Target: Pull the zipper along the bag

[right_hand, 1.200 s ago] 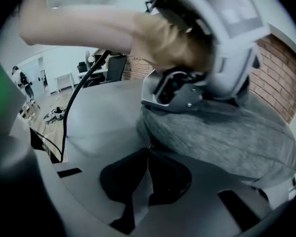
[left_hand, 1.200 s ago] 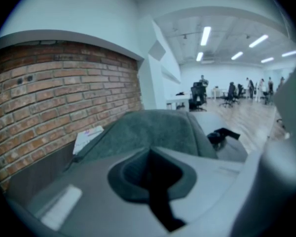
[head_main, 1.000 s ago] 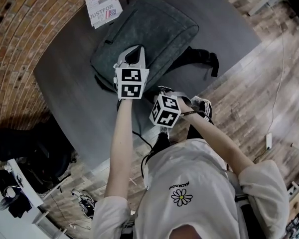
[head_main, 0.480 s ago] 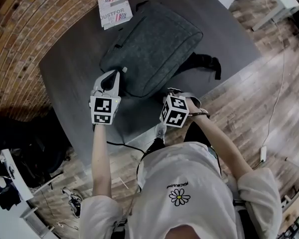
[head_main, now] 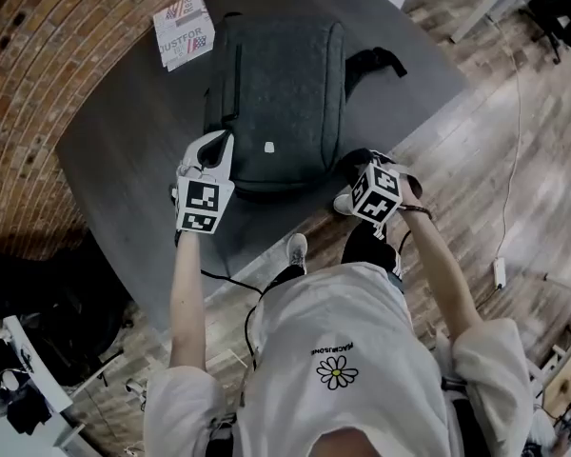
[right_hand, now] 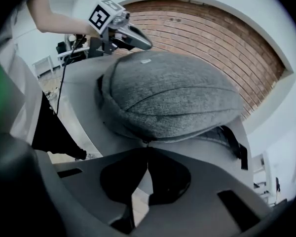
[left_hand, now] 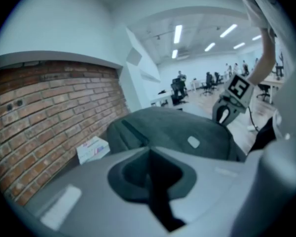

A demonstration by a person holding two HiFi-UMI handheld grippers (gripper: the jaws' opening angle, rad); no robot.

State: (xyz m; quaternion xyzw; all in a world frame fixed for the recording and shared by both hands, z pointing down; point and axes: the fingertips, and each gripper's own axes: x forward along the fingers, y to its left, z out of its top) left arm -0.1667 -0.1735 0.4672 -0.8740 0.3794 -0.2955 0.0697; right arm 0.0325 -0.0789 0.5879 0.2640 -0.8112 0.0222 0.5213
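Observation:
A dark grey felt bag (head_main: 276,84) lies flat on the dark table (head_main: 124,150). My right gripper (head_main: 350,165) is at the bag's near right corner. In the right gripper view its jaws (right_hand: 147,146) are shut, and a small dark zipper pull (right_hand: 144,141) on the bag's edge seam (right_hand: 172,93) sits pinched at their tips. My left gripper (head_main: 224,143) hovers beside the bag's near left corner, shut with nothing in it. In the left gripper view the bag (left_hand: 172,127) lies just beyond its closed tips (left_hand: 149,149).
A printed booklet (head_main: 183,29) lies by the brick wall, left of the bag's far end. The bag's black strap (head_main: 376,60) trails off its right side. The table's near edge (head_main: 266,241) runs just below both grippers, with wooden floor and the person's shoe (head_main: 296,248) beyond.
My left gripper has come off the bag's near edge and moved left, now beside the corner. My right gripper has stayed shut along the bag's near edge, ending at the right corner.

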